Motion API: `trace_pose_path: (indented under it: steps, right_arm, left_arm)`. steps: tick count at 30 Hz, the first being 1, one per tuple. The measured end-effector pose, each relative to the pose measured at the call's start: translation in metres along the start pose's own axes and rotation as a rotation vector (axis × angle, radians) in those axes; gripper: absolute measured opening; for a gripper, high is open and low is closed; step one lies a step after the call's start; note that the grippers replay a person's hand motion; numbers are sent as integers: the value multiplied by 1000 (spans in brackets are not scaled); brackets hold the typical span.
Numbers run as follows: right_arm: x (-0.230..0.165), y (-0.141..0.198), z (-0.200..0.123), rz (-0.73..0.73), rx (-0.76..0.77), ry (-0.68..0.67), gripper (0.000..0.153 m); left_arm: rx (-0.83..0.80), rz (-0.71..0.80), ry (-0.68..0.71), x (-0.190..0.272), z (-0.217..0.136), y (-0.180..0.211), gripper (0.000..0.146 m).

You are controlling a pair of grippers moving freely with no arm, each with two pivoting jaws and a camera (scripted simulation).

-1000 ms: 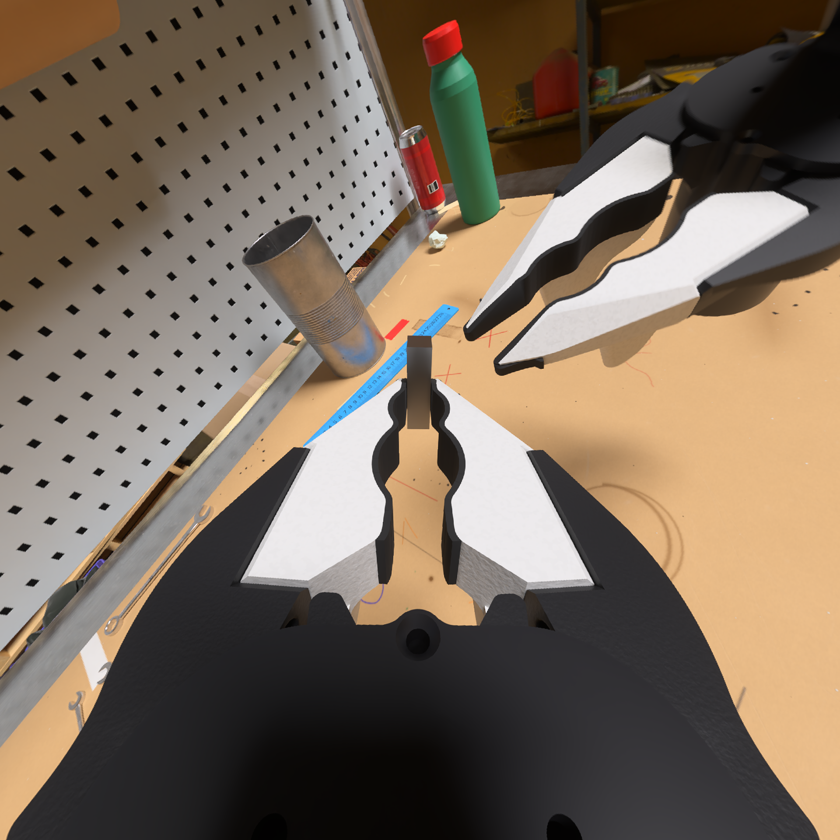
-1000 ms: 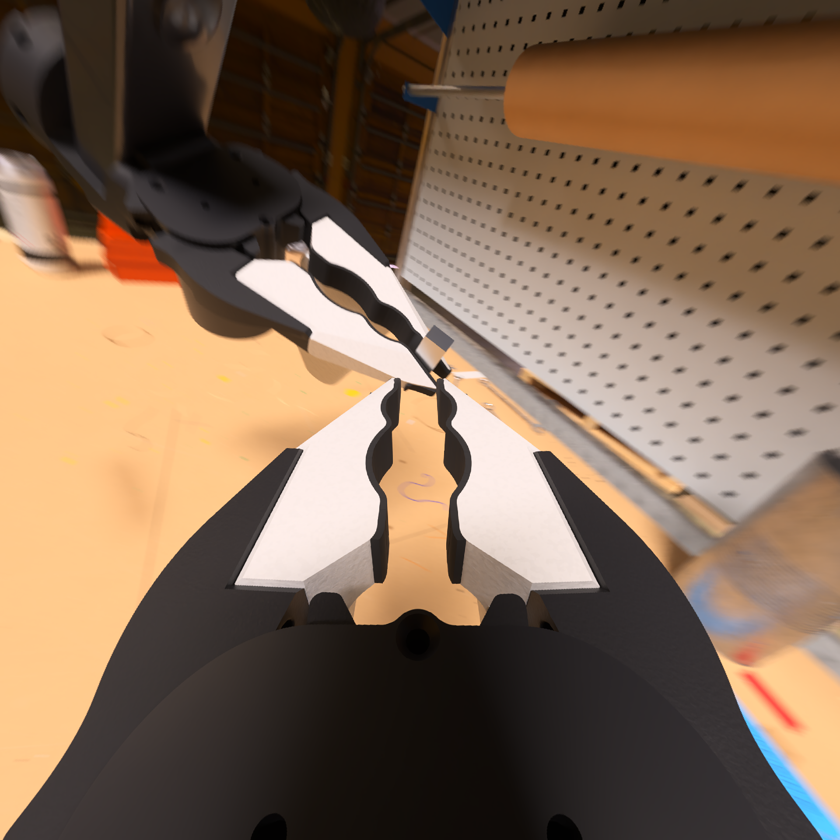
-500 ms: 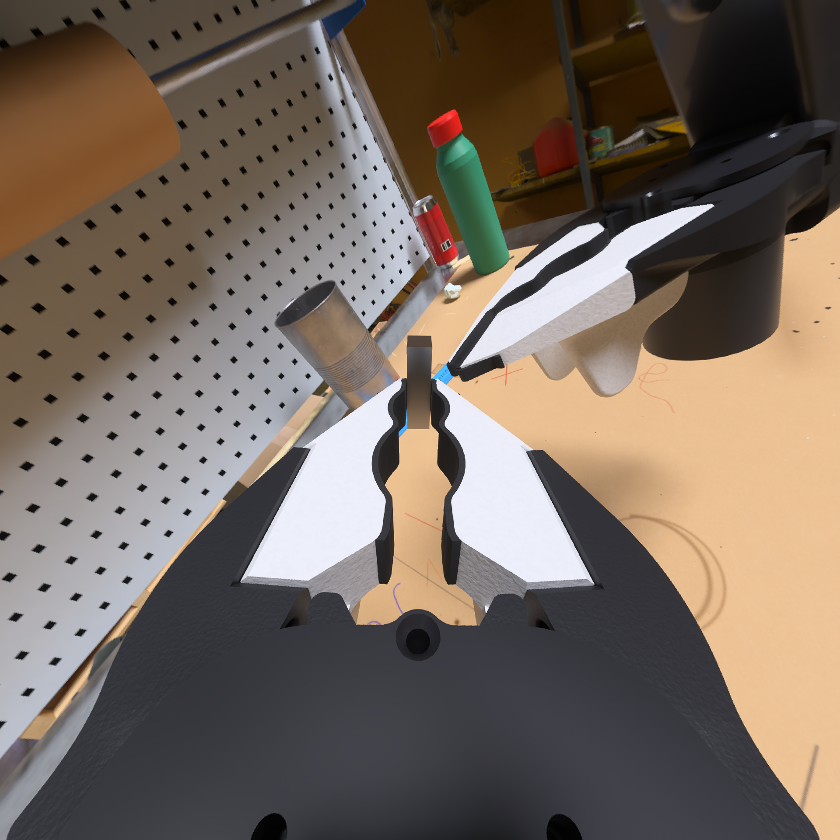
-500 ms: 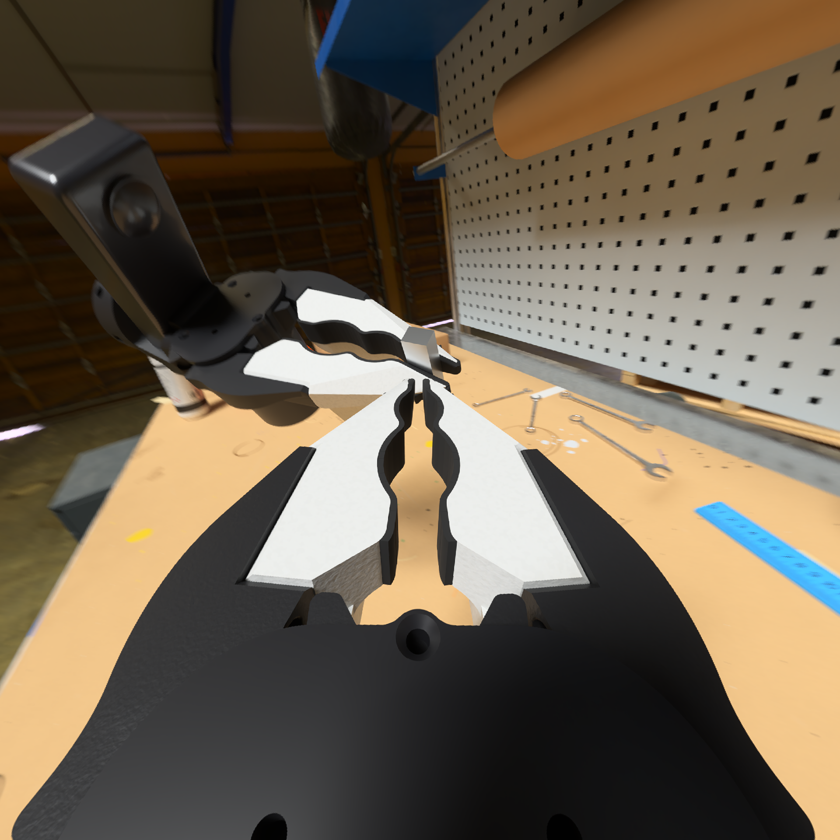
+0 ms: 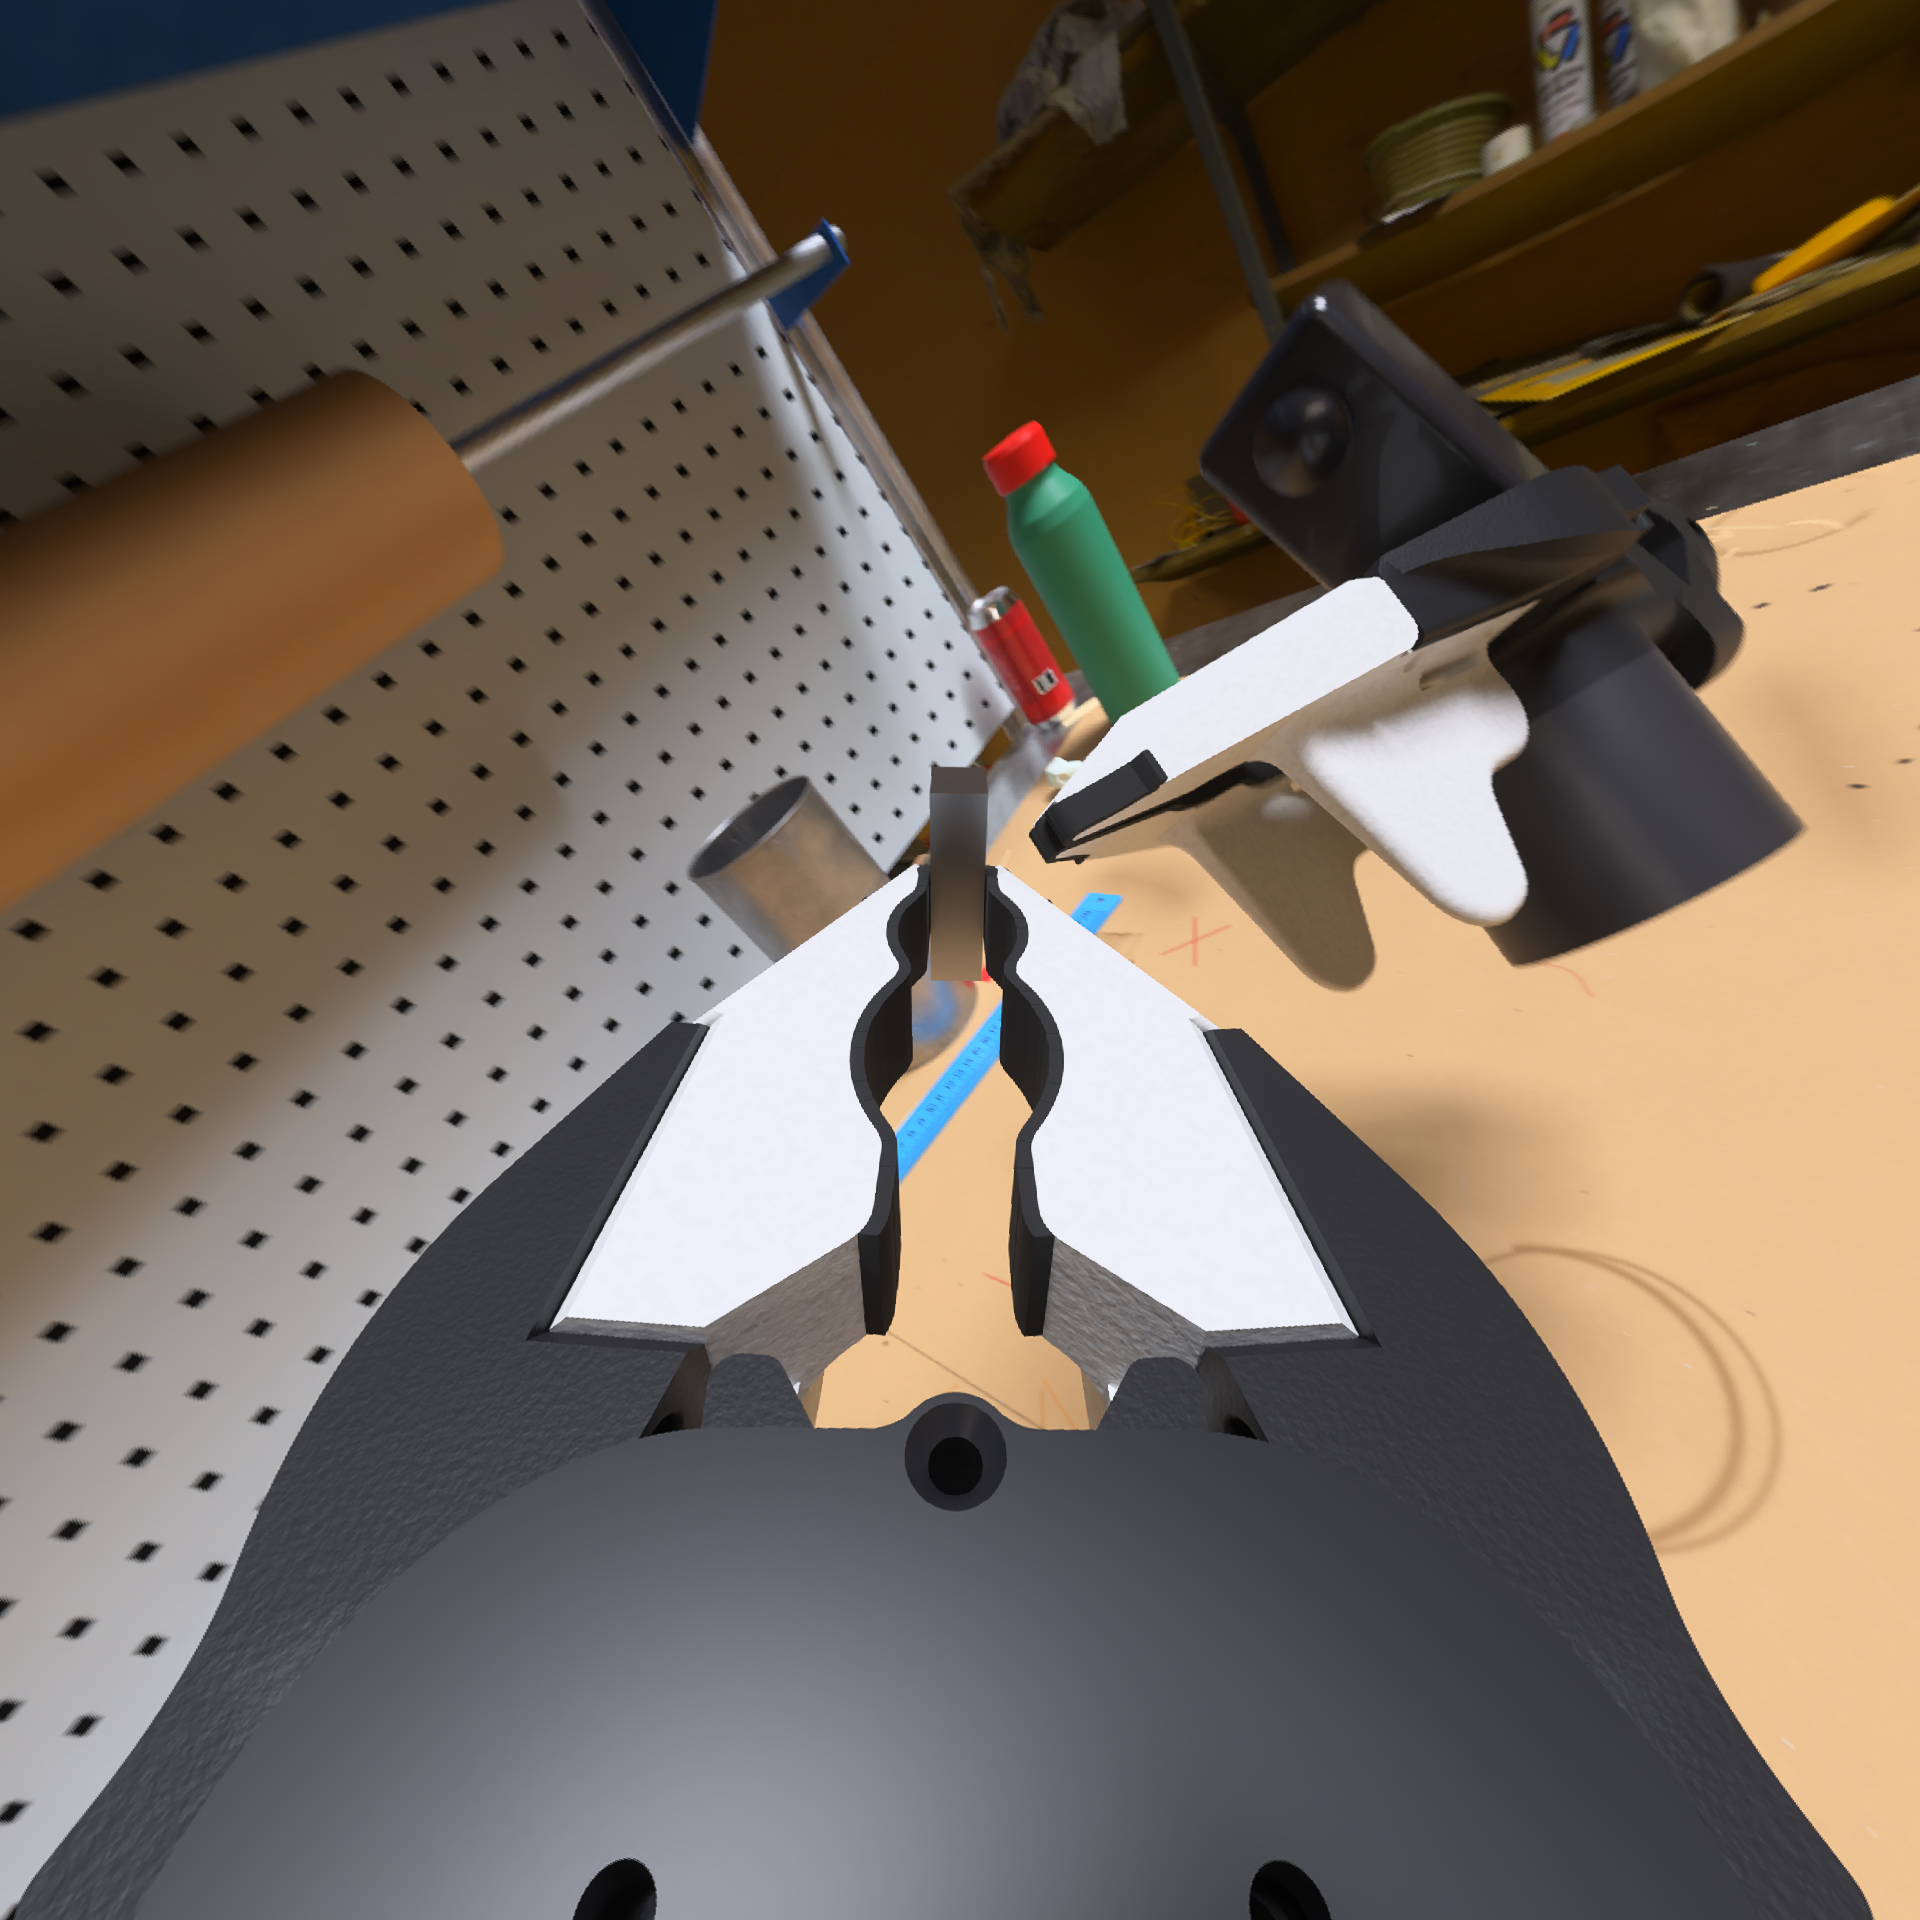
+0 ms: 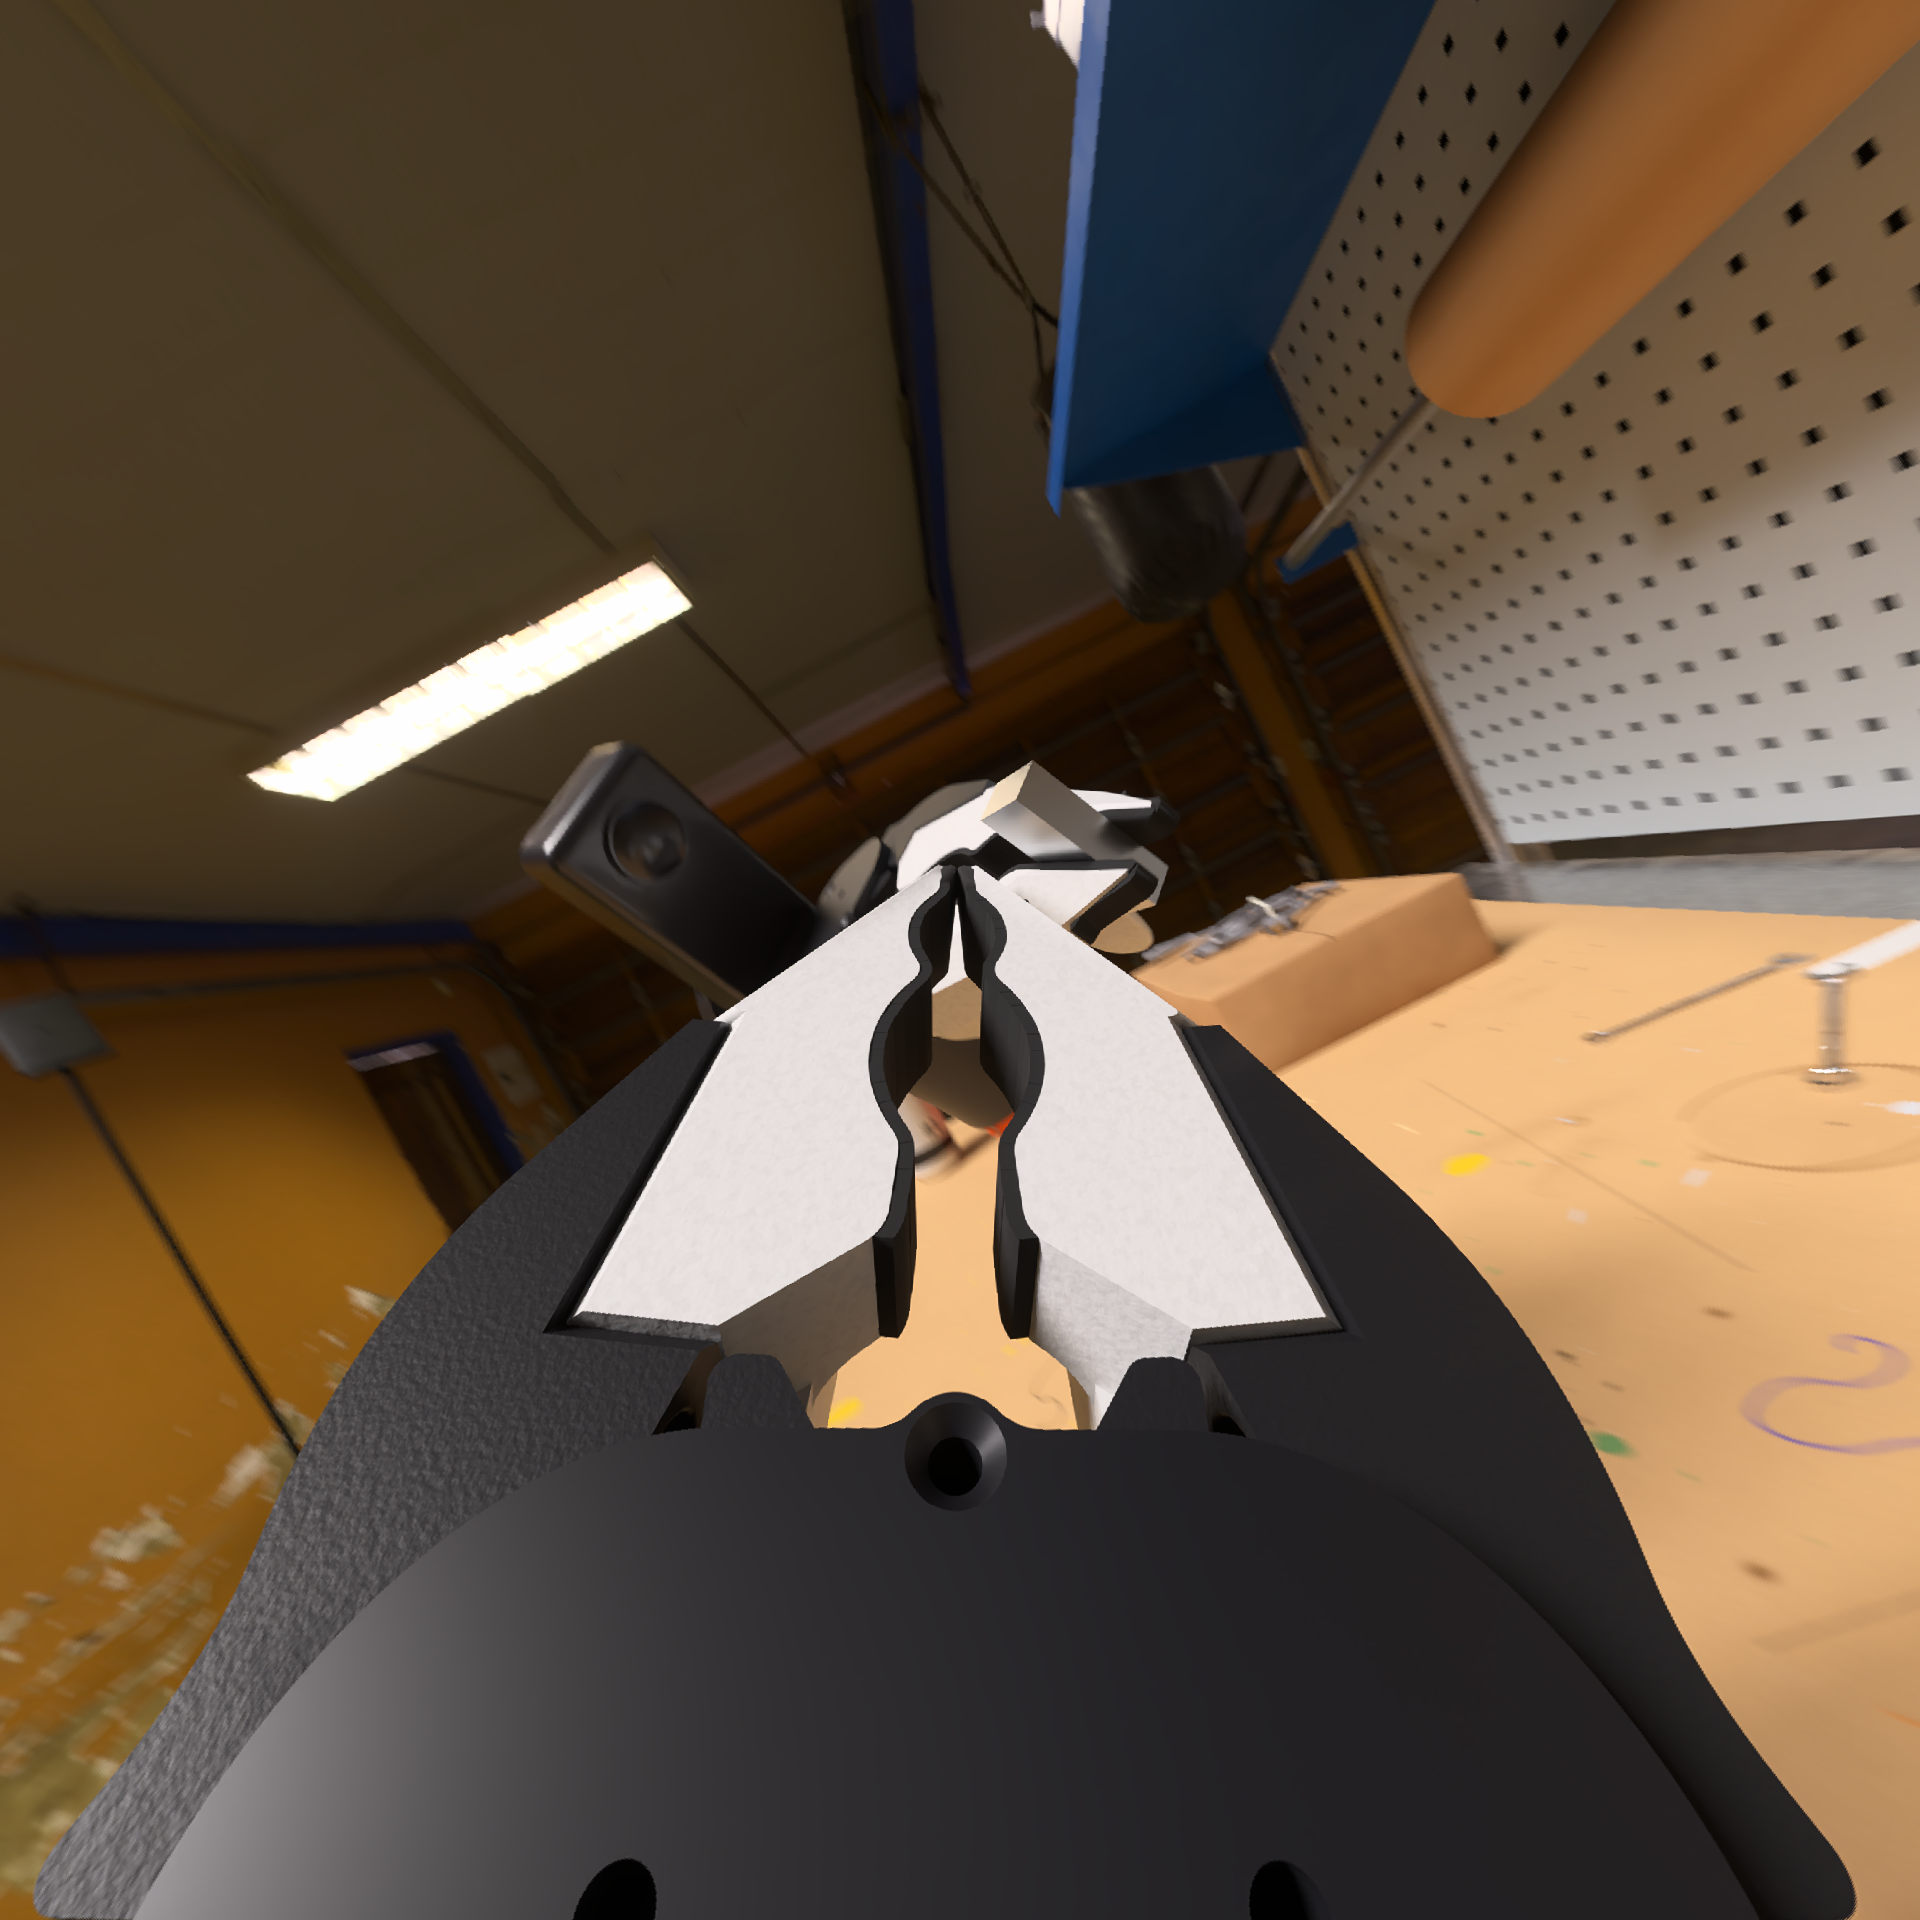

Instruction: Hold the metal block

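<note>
Left wrist view: left tongs clamping the metal block between the fingertips, block standing upright and poking out past the tips, lifted clear of the tabletop. Right tongs hovering at 2 o'clock from the block, just beside it and not touching, turned edge-on with fingers lying nearly together. Steel cup sitting at 9 o'clock from the block, partly hidden behind the left finger. Blue ruler lying on the tabletop, showing through the gap between the fingers. Red can and green bottle with red cap standing at 12 to 1 o'clock, near the pegboard. Brown paper roll hanging on a rod at 10 o'clock.

Right wrist view: right tongs pinching nearly shut at the tips, gripping nothing. Metal block sitting at 1 o'clock just past those tips, lying tilted, gripped in the left tongs beyond. Cardboard box resting at 3 o'clock on the tabletop. Pegboard and paper roll filling the 1 to 2 o'clock corner.
</note>
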State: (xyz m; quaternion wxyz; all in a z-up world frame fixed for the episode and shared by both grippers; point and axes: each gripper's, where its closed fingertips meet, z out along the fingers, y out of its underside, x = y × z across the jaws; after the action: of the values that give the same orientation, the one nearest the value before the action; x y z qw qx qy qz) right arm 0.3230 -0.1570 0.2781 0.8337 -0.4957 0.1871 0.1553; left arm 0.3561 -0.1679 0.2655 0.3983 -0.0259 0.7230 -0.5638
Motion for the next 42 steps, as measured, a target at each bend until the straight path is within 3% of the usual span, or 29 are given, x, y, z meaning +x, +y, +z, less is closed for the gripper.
trace_pose_path:
  steps: [6,10,13,18,24,32,42]
  right_arm:
    - [-25,-6,5,175,146,-209,0]
    - [-34,-1,2,224,155,-341,0]
    - [-14,0,1,120,126,-181,0]
    - [16,-1,-7,-268,-15,163,10]
    - [25,-1,-5,-602,-156,407,15]
    - [32,-1,-4,-647,-171,610,11]
    - [42,0,-9,-619,-198,712,6]
  left_arm:
    - [133,65,-92,1,-7,-23,9]
    - [196,76,-61,9,-8,-30,9]
    - [119,61,-97,2,-3,-17,9]
    - [5,32,-144,-9,4,1,9]
    - [-90,84,-206,-12,8,11,9]
    - [-217,259,-367,-22,7,18,9]
    - [-303,407,-435,-21,10,25,9]
